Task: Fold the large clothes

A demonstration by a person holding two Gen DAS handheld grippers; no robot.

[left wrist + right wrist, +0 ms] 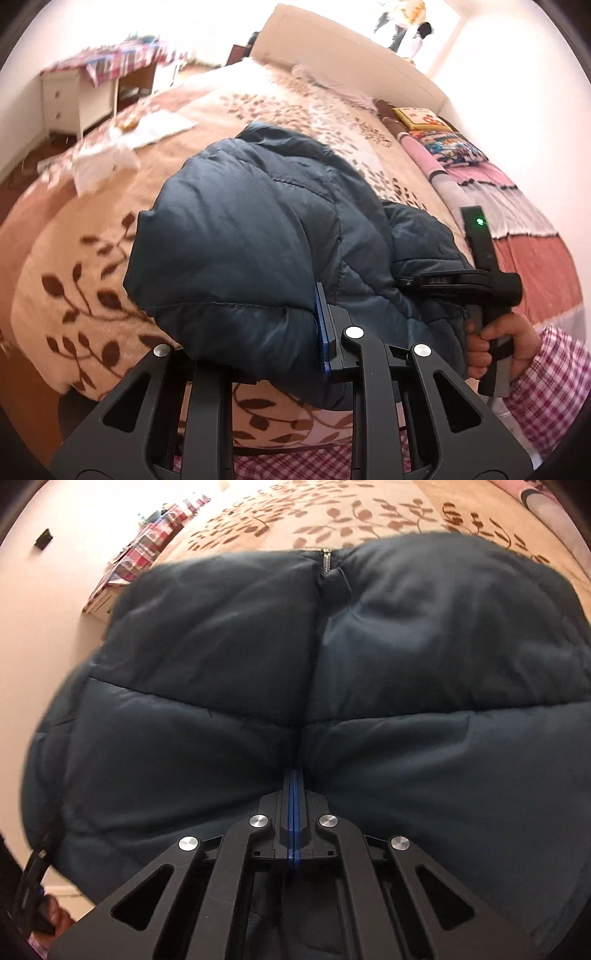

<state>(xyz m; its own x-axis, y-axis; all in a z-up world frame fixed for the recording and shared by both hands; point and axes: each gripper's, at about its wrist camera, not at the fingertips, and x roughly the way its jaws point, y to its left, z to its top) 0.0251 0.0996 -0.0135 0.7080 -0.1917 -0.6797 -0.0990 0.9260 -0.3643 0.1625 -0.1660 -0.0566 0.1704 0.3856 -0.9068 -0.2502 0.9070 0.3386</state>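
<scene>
Right gripper (293, 794): blue fingers (289, 812) pressed together, pinching the dark blue puffer jacket (229, 657) beside its zipper (326, 559). Left gripper (291, 332): one blue finger (322, 328) against the bunched jacket; grasp cannot be told. Jacket lies raised over the leaf-patterned bedspread (66, 258).

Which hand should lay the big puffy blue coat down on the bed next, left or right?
Probably the right. The right tool is shut on the dark blue puffy quilted jacket at its zipper line, the middle. The left tool holds a bulky edge, one finger hidden, above the beige leaf-patterned blanket.
</scene>
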